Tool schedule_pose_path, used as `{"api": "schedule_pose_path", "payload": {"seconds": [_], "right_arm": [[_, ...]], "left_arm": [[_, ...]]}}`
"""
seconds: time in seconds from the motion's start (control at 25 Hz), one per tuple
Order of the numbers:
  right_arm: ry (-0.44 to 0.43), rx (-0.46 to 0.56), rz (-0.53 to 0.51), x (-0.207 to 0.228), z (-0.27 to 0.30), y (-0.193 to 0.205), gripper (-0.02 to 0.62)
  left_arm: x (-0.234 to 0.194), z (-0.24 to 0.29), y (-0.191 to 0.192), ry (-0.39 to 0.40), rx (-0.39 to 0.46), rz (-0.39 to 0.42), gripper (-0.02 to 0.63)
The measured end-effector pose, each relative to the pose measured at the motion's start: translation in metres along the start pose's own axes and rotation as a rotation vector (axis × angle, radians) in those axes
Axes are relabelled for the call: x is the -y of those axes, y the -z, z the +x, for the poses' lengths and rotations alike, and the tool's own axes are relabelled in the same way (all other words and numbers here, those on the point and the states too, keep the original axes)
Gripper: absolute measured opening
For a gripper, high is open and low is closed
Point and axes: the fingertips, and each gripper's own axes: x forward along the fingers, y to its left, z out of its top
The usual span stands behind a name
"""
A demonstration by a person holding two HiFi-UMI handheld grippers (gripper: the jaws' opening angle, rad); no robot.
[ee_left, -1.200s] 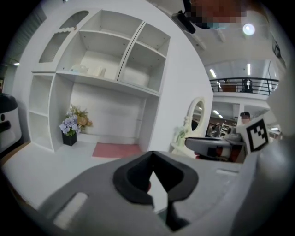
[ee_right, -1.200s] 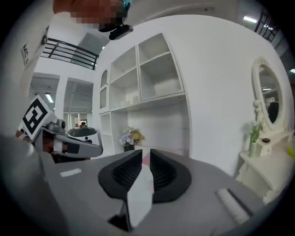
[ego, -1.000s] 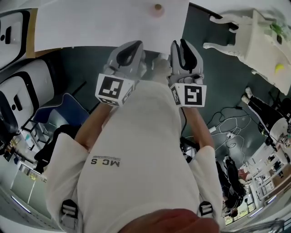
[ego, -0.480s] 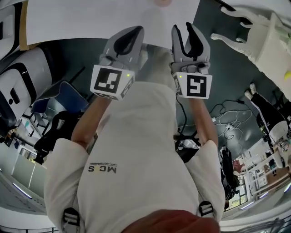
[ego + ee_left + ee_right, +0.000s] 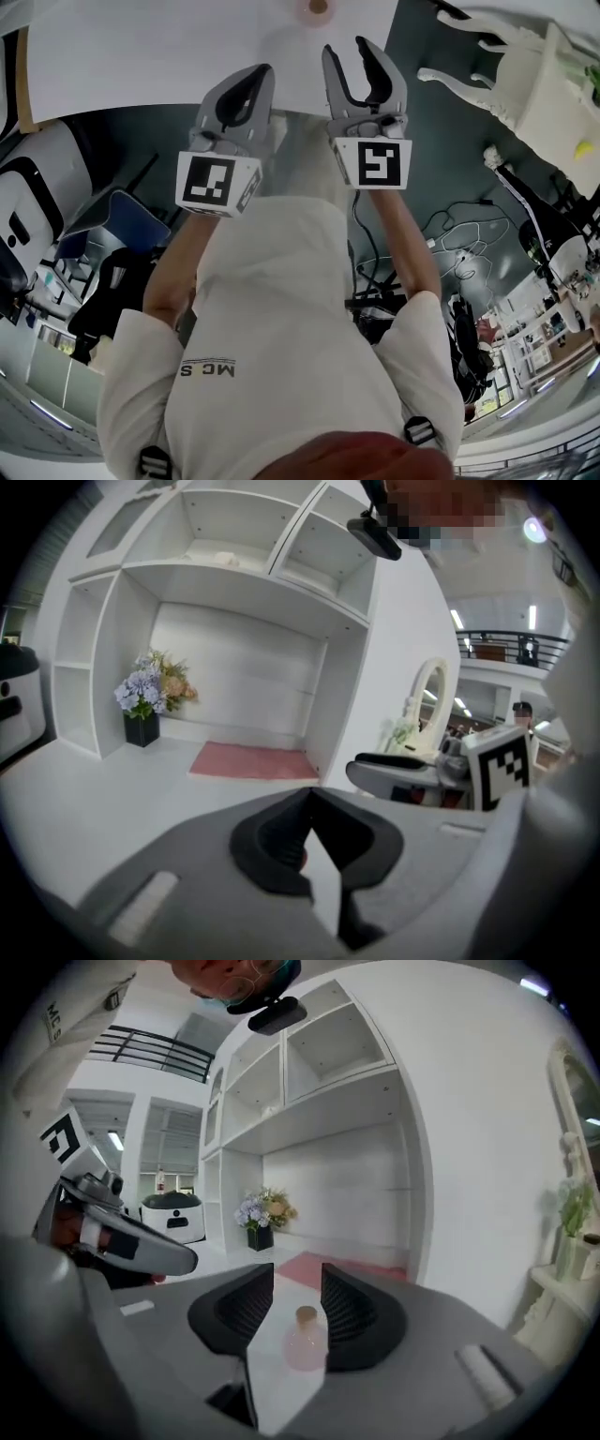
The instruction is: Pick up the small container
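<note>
The right hand-held gripper (image 5: 295,1283) has its jaws spread and opening wider, with nothing pinched between them. Seen along those jaws, the small container (image 5: 305,1340) shows in the gap, standing upright on the white bench (image 5: 272,1401) ahead of the pads and touching neither. It is a little rounded bottle, pale pink and see-through, with a short neck and a tan, cork-like stopper. It looks soft and a bit blurred there, so I can't tell what is inside it.

From the head view, the right hand-held gripper (image 5: 352,56) reaches over the near edge of the bench (image 5: 141,47). The small container (image 5: 318,7) sits beyond its tips at the very top middle of the frame. The edge cuts it off, so only a pink ring with a tan centre shows.

The left hand-held gripper (image 5: 246,86) is just beside the right one, to its left in the frame. In its own view, the left hand-held gripper (image 5: 309,799) has its jaws pressed together at the tips. A small reddish spot shows low between the pads, and I can't make out what it is.

Further back on the bench lies a pink mat (image 5: 251,759), and a bunch of flowers in a dark vase (image 5: 148,700) stands at the left under the white shelves (image 5: 234,564).
</note>
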Motion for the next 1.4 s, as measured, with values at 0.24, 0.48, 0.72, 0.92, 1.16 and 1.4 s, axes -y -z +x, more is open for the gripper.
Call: {"api": "schedule_pose_path", "payload": {"seconds": [0.24,0.48,0.72,0.92,1.16,1.4], "right_arm": [[0.005,-0.026,0.0,0.01,0.022,0.029,0.158],[0.002,-0.031,-0.036,0.012,0.048,0.064,0.161],[0.013,-0.041,-0.031,0.013,0.067,0.083,0.172],[0.021,-0.03,-0.02,0.013,0.08,0.091,0.172],[0.013,-0.087,-0.037,0.021,0.094,0.116,0.183],[0.01,-0.052,-0.064,0.021,0.111,0.121,0.148]], "left_arm": [[-0.008,0.023,0.013,0.005,-0.01,0.009,-0.002],[-0.024,0.043,0.04,-0.003,-0.039,0.005,-0.002],[-0.032,0.052,0.053,0.012,-0.044,0.012,-0.002],[-0.039,0.058,0.055,0.0,-0.03,-0.004,-0.002],[-0.052,0.068,0.07,-0.013,-0.058,-0.023,-0.002],[-0.062,0.072,0.078,-0.023,-0.068,-0.018,-0.002]]}}
